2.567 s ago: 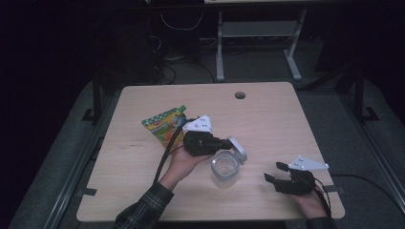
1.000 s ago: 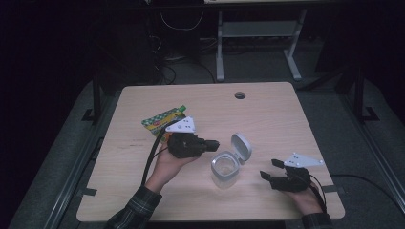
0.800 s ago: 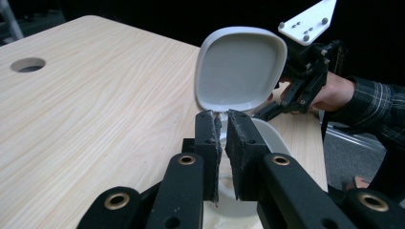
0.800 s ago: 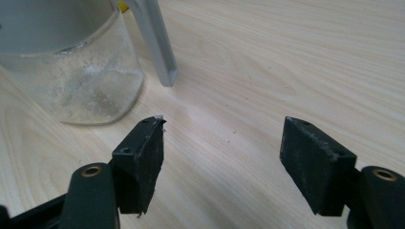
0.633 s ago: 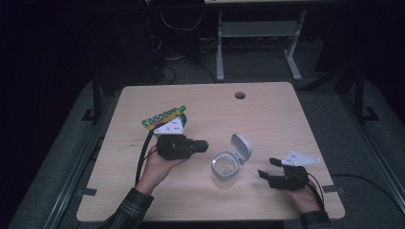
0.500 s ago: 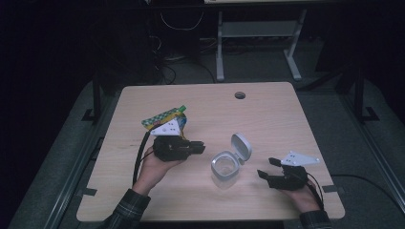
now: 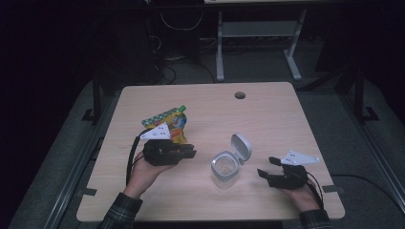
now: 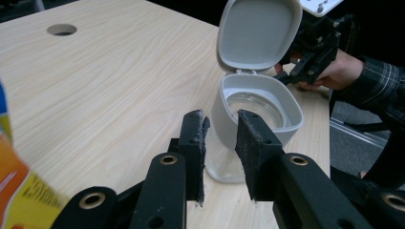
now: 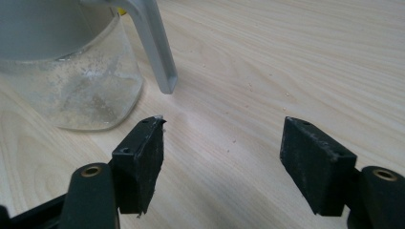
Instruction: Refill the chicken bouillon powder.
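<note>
A clear glass jar with a white collar stands on the wooden table, its hinged white lid flipped up. My left gripper lies level to the jar's left, apart from it. Its jaws have just been opening and stand a narrow gap apart with nothing between them. In the left gripper view the jar and lid sit beyond the left gripper. A colourful snack pouch lies just behind that hand. My right gripper rests open to the jar's right; in its own view the right gripper faces bare wood beside the jar.
A round cable hole sits near the table's far edge. Beyond the table stand a metal shelf frame and floor cables. The pouch's edge shows at the lower left of the left gripper view.
My left gripper has drawn back leftward from the jar's lid toward the pouch, leaving the lid up, and its jaws have parted a little. The right gripper has stayed put.
</note>
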`<action>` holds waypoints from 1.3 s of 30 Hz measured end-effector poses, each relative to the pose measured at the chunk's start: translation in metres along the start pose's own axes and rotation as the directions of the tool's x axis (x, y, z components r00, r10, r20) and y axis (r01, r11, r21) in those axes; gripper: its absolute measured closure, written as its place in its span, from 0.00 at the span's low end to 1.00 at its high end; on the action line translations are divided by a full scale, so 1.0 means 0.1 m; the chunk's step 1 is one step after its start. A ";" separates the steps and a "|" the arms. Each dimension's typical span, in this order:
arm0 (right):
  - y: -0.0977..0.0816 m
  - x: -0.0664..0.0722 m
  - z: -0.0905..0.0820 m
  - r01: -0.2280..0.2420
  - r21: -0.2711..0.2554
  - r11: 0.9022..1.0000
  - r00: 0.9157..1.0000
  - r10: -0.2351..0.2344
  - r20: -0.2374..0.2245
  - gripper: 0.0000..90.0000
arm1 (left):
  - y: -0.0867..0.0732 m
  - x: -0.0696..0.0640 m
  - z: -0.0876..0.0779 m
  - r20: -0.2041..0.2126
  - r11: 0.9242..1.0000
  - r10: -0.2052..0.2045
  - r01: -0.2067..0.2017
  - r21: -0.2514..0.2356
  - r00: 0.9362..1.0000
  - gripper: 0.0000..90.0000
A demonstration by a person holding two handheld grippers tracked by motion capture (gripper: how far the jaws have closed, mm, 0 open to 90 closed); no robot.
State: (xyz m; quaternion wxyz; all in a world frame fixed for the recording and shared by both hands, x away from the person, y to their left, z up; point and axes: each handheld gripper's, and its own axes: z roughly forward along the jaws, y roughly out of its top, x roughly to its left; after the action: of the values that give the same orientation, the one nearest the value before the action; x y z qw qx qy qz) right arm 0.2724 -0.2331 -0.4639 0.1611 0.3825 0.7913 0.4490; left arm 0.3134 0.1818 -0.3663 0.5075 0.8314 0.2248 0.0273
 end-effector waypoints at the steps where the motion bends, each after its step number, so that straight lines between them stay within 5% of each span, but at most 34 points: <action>1: 0.00 0.00 0.00 0.001 -0.001 1.000 1.000 -0.001 -0.001 0.34 | -0.01 0.00 -0.02 -0.005 1.000 -0.002 0.002 -0.001 1.000 0.80; 26: 0.01 0.00 0.03 0.004 0.008 1.000 1.000 -0.004 -0.004 0.34 | -0.21 0.09 -0.47 -0.090 0.999 -0.046 0.046 -0.009 0.995 0.66; 39: 0.00 0.00 0.03 0.003 0.011 1.000 1.000 -0.003 -0.003 0.35 | -0.30 0.29 -0.74 -0.143 0.998 -0.056 0.053 -0.024 0.988 0.63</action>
State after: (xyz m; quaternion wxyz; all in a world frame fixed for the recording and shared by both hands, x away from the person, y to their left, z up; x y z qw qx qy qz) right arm 0.2745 -0.2310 -0.4653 0.1585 0.3816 0.7944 0.4452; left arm 0.3084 0.2663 -0.3617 0.4987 0.8158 0.2831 0.0755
